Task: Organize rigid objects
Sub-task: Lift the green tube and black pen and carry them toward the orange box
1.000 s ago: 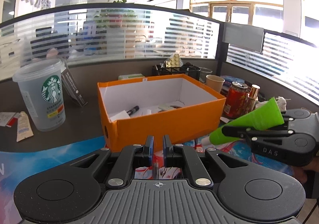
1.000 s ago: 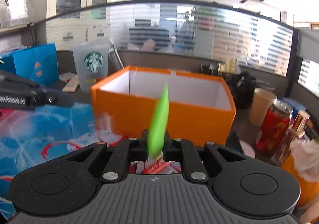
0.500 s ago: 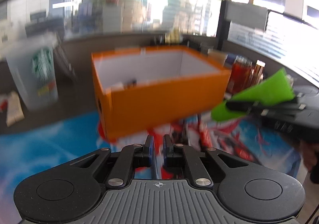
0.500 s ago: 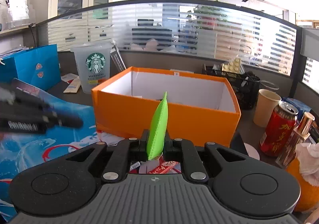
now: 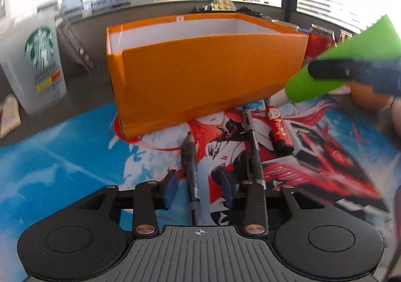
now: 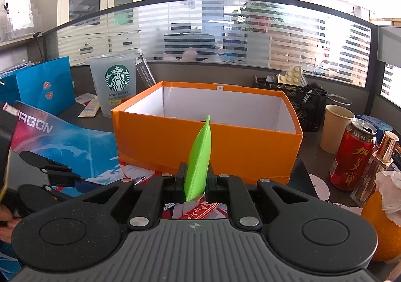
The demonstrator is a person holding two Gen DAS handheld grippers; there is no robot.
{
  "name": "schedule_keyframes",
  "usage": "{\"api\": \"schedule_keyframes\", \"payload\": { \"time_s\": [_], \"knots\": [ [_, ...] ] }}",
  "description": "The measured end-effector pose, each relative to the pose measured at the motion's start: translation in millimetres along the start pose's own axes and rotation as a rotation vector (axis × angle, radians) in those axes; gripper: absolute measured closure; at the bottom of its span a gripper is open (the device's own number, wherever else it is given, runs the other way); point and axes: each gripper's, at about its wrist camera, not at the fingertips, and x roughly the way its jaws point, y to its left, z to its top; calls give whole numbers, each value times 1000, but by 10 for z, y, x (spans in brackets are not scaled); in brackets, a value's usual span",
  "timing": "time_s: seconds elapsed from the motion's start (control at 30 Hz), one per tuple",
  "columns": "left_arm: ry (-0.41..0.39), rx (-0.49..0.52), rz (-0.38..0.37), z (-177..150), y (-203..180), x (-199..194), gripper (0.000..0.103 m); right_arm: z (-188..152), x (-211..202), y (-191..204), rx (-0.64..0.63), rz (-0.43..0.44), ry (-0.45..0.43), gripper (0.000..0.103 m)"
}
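Desk mat [image 5: 75, 156], printed in blue and red, spread across the foreground under both tools. Orange box [image 5: 200, 71] with white inner walls standing on the mat's far edge, open at the top, contents hidden by the near wall from the left wrist view. Clear Starbucks cup [image 5: 37, 68] upright to the left of the box, off the mat. Blue paper bag [image 6: 40, 86] further left, behind the cup. Black mesh organiser [image 6: 300, 101] behind the box's right corner, a yellow brick plate leaning in it. Paper cup [image 6: 335, 129], red drink can [image 6: 353, 154] and gold-capped bottle [image 6: 376, 166] lined up to the right of the box.

Left gripper [image 5: 198, 188] low over the mat, jaws spread wide, straddling a dark pen [image 5: 191, 164] that lies lengthwise between the blue pads [image 5: 170, 189], touching neither as far as visible. Second black pen [image 5: 253, 146] just beside it on the right, then a short red tube [image 5: 279, 131], both flat on the mat in front of the box.

Right gripper [image 6: 195, 181] raised in front of the box's near wall, jaws pinching the lower end of a flat green tube [image 6: 199, 156], its crimped tip pointing up toward the box rim, clear of the mat.
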Motion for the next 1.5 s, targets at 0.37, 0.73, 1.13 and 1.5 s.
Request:
{"api": "schedule_keyframes", "payload": {
  "time_s": [0.37,0.73,1.13,1.5],
  "knots": [
    [-28,-29,-15,35,-15,-135,96,36,-92,2,0,-3,-31,92],
    [-158,-24,-22,377,-3,-590,96,165,-226,65,-27,-6,-71,92],
    [-245,20,-15,711,-68,-843,96,426,-315,126,-63,-2,-121,92],
    [-283,33,-9,988,-35,-868,96,690,-267,137,-90,3,-157,92]
  ]
}}
